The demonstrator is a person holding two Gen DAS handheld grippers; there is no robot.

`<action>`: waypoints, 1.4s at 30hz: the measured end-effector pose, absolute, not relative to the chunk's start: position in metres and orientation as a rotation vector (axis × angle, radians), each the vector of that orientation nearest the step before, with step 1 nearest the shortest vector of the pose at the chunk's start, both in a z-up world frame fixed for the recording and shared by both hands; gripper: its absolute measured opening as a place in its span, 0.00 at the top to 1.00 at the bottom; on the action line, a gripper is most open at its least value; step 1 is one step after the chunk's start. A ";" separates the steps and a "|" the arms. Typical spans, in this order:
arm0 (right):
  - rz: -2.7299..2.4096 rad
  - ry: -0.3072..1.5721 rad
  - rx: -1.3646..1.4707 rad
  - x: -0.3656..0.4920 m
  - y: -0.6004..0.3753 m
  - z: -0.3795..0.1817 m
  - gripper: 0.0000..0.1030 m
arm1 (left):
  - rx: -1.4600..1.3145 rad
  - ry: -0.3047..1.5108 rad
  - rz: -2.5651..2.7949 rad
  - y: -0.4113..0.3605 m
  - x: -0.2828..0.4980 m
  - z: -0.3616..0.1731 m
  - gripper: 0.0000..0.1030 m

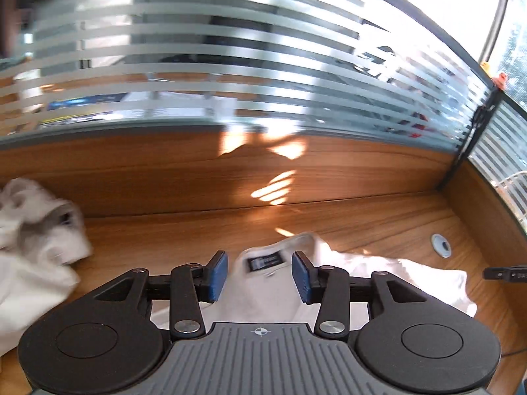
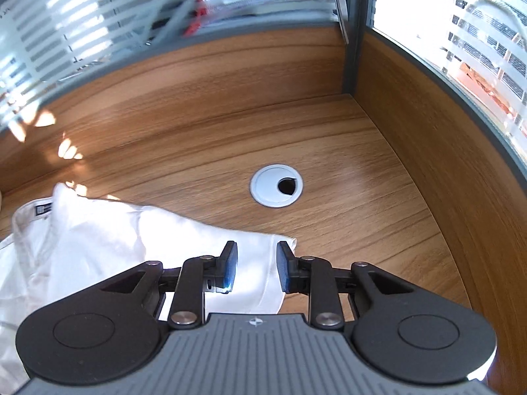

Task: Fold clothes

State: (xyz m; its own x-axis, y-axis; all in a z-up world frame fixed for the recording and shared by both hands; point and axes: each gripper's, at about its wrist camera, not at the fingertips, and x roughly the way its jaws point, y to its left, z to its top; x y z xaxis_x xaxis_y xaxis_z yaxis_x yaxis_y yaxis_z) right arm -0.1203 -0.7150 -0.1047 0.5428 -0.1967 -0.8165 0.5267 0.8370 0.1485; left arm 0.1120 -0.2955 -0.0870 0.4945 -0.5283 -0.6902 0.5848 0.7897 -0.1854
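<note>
Two grippers hover low over a white shirt (image 2: 108, 230) on a wooden desk (image 2: 329, 138), and neither grips anything. The left gripper (image 1: 259, 276) has its blue pads parted, and between them shows the collar (image 1: 280, 247) with its dark label (image 1: 265, 261). The right gripper (image 2: 256, 268) is likewise spread, its jaws either side of a hemmed edge (image 2: 275, 263) of the shirt, probably a cuff or sleeve end, though I cannot tell which. Whether the pads touch the cloth is not clear in either view.

The shirt lies rumpled, not flat, spreading from the collar toward the right gripper and off the bottom of both views. It looks like thin woven cotton: light, limp, and apt to sag and crease wherever it is not held. It should not slip much between rubbery pads, but a single layer may slide off a shallow pinch. The firmer places are the collar band and the stitched hem, where the cloth is doubled; a grip set well in on those should hold best and keep an edge straight.

Farther out, a second heap of white cloth (image 1: 36, 247) lies at the left, blurred. A grey cable grommet (image 2: 276, 186) sits in the desk beyond the shirt, well clear of it.
</note>
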 end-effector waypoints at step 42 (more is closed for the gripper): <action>-0.469 1.016 0.610 -0.270 -0.432 -0.076 0.60 | 0.106 0.878 -0.503 -0.121 0.150 -0.157 0.52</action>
